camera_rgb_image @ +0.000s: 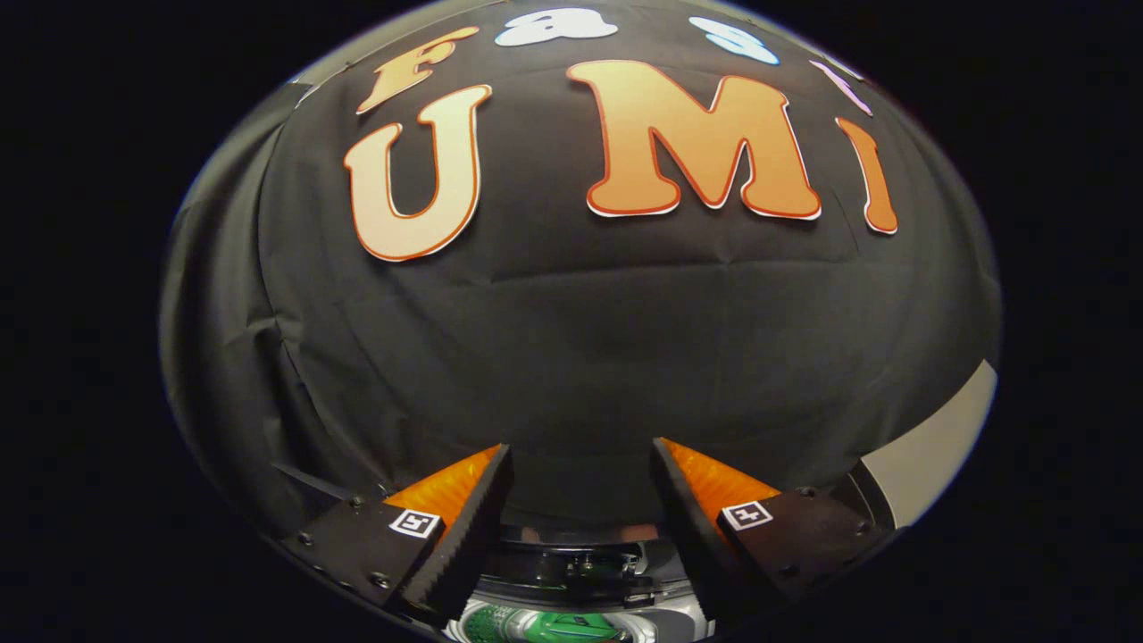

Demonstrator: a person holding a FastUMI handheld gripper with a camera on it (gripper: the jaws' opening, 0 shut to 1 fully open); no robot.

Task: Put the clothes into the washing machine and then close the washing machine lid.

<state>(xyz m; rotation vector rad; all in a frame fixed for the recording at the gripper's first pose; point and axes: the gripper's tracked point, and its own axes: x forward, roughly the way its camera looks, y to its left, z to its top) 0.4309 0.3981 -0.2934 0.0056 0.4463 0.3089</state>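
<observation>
We see the hand-held gripper spread, empty, facing the booth wall; we risk groping blind for clothes.

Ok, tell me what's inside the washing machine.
Something green shows in the washing machine opening, between the open gripper fingers. Those fingers cover the rest, so clothes can't be confirmed.

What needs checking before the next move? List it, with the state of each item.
1. hand-held gripper open: ok, fingers spread apart.
2. Nothing between the fingers: ok, just the booth wall beyond them.
3. Clothes located: cannot tell.
4. Washing machine located: cannot tell; a round dark-rimmed part with something green inside it sits low between the fingers.
5. Lid state: cannot tell.
</observation>
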